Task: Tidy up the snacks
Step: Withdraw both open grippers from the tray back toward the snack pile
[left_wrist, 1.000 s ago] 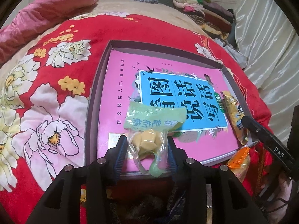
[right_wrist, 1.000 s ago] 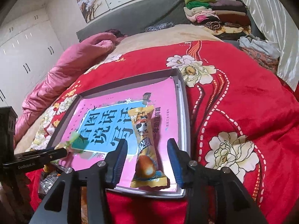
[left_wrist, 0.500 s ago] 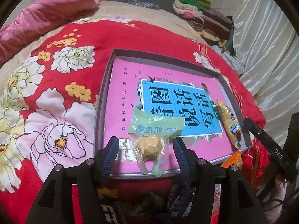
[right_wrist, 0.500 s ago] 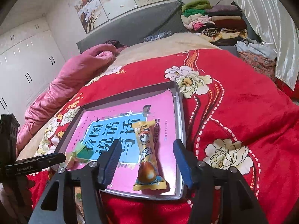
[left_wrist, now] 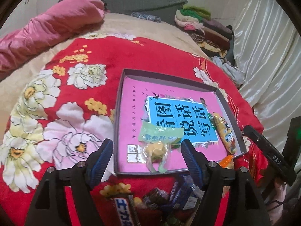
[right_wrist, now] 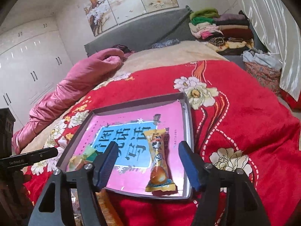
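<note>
green snack (left_wrist: 159, 146): clear wrapper with green printed top, yellow lump inside; lies flat near the tray's front edge, left side.
orange snack (right_wrist: 159, 162): long yellow-orange wrapper with cartoon print, round brown piece at its near end; lies flat, lengthwise, along the tray's right side.
tray (left_wrist: 169, 78): shallow, grey-rimmed, pink and blue printed floor; holds both snacks, well apart.

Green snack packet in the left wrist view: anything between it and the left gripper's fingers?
Nothing visible. The green snack packet lies in the tray, between the open fingers of the left gripper, which have just been opening, clear of both pads.
</note>
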`<state>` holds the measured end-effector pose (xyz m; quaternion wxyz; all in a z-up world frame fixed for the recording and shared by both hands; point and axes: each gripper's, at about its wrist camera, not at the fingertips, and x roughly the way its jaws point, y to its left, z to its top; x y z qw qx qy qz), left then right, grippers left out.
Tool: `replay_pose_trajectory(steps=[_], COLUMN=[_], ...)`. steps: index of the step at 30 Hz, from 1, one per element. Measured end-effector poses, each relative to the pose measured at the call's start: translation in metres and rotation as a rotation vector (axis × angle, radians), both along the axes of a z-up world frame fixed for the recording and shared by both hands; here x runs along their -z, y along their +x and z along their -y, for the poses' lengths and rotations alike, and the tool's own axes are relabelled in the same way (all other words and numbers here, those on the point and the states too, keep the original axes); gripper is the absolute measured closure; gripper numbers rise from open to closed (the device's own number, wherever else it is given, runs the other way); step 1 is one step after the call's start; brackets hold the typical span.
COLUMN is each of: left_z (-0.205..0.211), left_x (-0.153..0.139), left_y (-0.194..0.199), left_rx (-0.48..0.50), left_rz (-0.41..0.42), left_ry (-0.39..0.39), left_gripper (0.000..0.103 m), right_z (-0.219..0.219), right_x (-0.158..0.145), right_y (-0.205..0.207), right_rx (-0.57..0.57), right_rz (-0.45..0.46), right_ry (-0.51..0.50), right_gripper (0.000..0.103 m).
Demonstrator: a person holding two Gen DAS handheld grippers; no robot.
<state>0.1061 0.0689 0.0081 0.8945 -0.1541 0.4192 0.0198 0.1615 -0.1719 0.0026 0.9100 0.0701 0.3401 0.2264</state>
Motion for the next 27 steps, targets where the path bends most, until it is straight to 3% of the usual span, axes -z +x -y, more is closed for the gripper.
replay_pose_trajectory(steps=[12, 27], left_z=[-0.011, -0.006], left_x=[-0.015, -0.015], left_y=[-0.028, -0.050], left_rx=[-0.026, -0.013], left_rz=[0.012, -0.007], left_ry=[0.034, 0.052], left_gripper=[0.026, 0.026], right_z=[-0.007, -0.027], right_x=[-0.018, -0.018], right_y=[-0.033, -0.060], right_rx=[-0.063, -0.114], right_rz=[0.053, 0.057], right_ry=[-0.002, -0.069], right_gripper=[0.028, 0.026])
